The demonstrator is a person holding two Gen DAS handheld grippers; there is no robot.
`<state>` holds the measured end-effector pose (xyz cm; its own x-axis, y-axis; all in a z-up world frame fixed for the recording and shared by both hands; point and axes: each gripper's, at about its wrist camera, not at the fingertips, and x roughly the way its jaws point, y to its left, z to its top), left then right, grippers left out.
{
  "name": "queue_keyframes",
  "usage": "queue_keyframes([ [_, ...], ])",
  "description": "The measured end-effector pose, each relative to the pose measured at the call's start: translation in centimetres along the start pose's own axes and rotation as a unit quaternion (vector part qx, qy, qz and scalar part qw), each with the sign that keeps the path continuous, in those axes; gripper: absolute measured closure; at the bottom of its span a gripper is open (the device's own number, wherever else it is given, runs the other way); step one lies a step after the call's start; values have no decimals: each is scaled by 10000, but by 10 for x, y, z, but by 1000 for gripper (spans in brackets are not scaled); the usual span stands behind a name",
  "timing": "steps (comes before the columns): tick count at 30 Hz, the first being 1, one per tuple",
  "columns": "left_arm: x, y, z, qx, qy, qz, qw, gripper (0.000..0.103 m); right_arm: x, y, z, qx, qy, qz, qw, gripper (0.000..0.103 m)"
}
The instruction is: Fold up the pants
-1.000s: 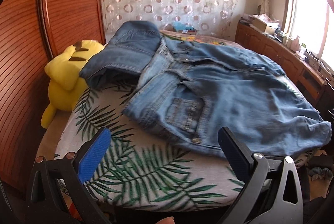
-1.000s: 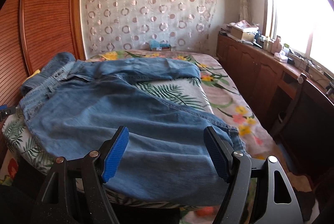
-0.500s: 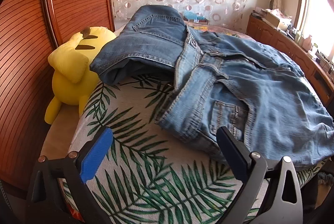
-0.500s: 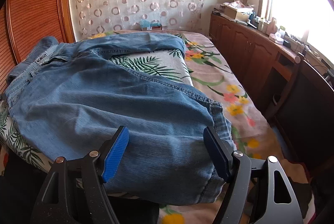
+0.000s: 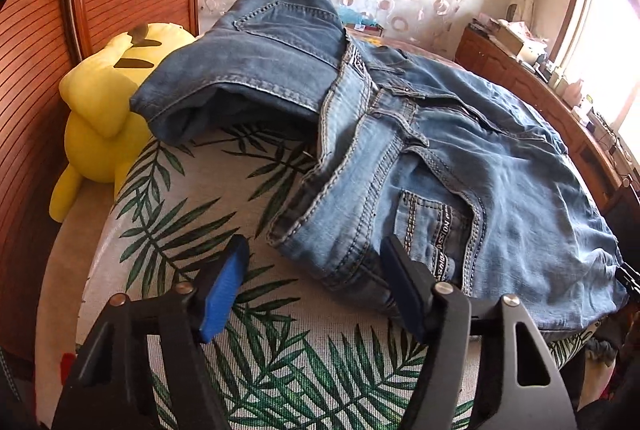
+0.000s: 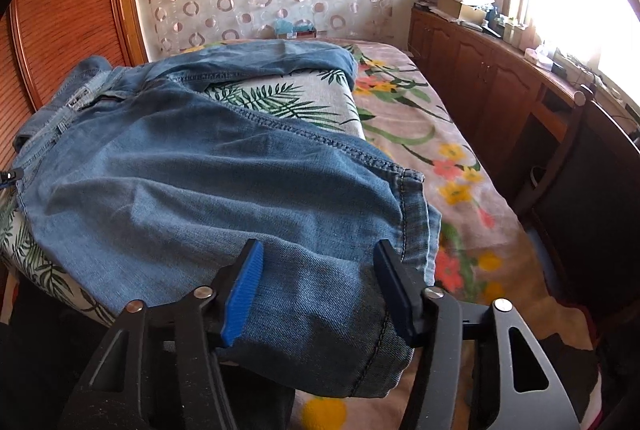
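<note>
Blue jeans (image 5: 460, 165) sprawl across the bed (image 5: 192, 213), filling the centre and right of the left wrist view and the left half of the right wrist view. The right tongs (image 6: 318, 288), angled down at lower centre, are closing around a leg hem without yet pinching it. The left tongs (image 5: 312, 290), likewise tilted down, are closing astride the waistband corner, pads not yet pressing.

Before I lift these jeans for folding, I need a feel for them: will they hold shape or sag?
The jeans will likely sag: they drape over the bed edge. Probably weighty, with thick seams. The left gripper and right gripper are closing.
</note>
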<state>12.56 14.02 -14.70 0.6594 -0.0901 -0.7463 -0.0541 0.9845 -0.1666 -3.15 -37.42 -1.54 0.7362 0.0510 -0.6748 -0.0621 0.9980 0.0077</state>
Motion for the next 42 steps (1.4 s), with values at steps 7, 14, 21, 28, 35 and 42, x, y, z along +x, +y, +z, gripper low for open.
queue_keyframes([
  [7,3,-1,5,-38,68,-133,9999,49,-1,-2,2,-84,37,-151,9998,90],
  [14,3,0,5,-68,55,-200,9998,64,-6,-6,2,-82,-152,-102,9998,97],
  [21,-20,-16,6,177,-283,-161,9993,82,-16,-4,13,-142,-366,-59,9992,97],
  [28,-60,-40,14,525,-640,-216,9963,86,-23,-1,24,-335,-597,-59,9976,98],
  [35,-98,-48,20,536,-954,-455,9930,88,-36,-4,30,-461,-920,-91,9947,98],
  [42,-132,-64,23,656,-1265,-710,9873,88,-51,-7,35,-525,-1233,-168,9908,98],
])
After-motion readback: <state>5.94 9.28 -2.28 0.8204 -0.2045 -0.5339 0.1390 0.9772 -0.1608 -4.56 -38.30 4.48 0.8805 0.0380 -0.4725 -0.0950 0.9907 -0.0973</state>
